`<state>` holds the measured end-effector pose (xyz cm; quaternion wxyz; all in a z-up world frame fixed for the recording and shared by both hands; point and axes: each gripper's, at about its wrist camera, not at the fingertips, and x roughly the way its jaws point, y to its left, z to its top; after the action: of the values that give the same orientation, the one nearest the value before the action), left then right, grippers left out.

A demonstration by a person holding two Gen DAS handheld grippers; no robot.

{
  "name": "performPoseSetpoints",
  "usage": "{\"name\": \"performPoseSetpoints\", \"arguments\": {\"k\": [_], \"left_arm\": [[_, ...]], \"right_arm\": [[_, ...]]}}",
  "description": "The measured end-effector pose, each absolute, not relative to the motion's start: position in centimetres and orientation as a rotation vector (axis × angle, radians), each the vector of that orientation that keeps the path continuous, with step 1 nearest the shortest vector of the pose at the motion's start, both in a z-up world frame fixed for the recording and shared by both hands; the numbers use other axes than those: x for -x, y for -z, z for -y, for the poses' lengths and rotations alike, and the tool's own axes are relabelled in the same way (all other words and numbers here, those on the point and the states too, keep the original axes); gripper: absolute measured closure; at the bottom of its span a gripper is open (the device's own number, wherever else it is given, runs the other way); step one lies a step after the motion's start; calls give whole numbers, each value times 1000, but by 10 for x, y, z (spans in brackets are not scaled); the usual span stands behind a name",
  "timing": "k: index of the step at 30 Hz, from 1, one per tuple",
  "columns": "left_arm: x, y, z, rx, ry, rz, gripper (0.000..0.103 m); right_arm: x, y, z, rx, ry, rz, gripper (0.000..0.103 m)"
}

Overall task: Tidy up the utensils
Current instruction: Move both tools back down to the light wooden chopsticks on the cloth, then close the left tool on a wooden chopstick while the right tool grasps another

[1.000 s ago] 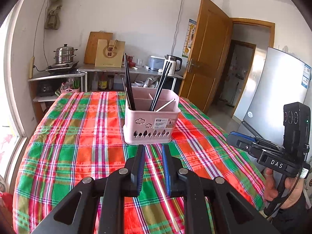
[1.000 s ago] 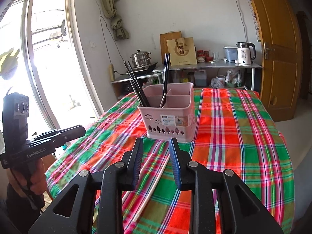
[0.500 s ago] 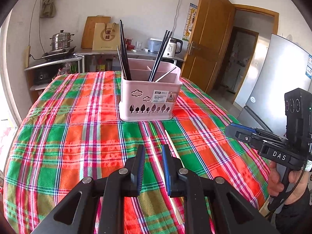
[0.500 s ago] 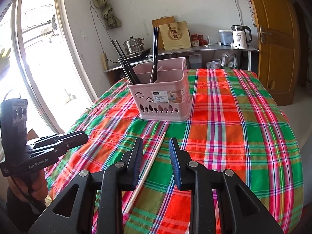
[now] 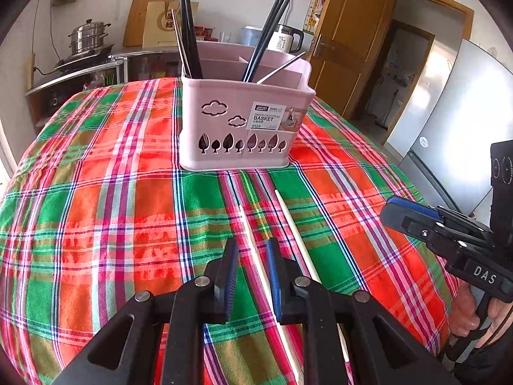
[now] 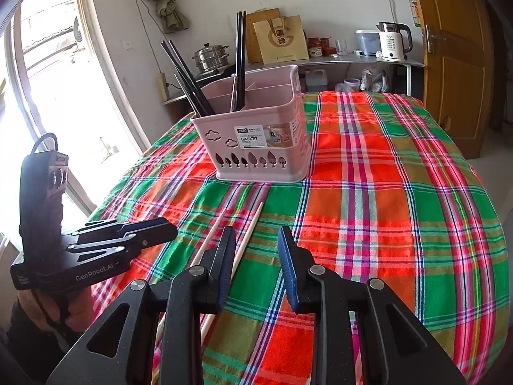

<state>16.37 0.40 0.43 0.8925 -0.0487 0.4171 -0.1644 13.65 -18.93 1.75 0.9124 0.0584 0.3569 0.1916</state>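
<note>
On my far left the window is blown out with daylight, and below it, in my right wrist view, I see a hand carrying my left tongs over the edge of the counter, which is covered in a red and green plaid cloth. From that side I see only a narrow gap at their tips; in their own view the left tongs are slightly parted and hold nothing. The left cream chopstick lies flat on the cloth and runs into the gap between the two blue pads, close to the right one, though I cannot tell whether the pad touches it. The second cream chopstick lies just beside it, outside the right finger, the two roughly parallel with their far tips pointing toward the pink basket. That basket stands upright further back, clear of both tongs, with dark chopsticks leaning in its left compartment and more dark ones in a compartment to the right. In the right view my right tongs stand wider apart and empty; both cream sticks lie to the left of their gap, the nearer one passing just beside the left finger. On my far right a wooden door stands behind the counter.
</note>
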Motion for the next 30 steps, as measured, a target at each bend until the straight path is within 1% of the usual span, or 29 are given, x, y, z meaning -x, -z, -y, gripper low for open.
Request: {"name": "performPoseSetpoints", "arguments": {"k": [12, 13, 14, 16, 30], "left_arm": [[-205, 26, 17, 61, 317, -965, 86], [-206, 26, 18, 48, 308, -958, 86], [-208, 27, 18, 39, 301, -957, 90], [-211, 27, 15, 35, 292, -958, 93], [-224, 26, -23, 86, 254, -971, 94]], "right_arm": [[-156, -4, 183, -116, -391, -786, 75], [-158, -3, 181, -114, -392, -790, 75], [-160, -3, 180, -112, -395, -793, 75], [-164, -1, 178, -108, -397, -802, 75], [-210, 18, 143, -35, -397, -895, 75]]}}
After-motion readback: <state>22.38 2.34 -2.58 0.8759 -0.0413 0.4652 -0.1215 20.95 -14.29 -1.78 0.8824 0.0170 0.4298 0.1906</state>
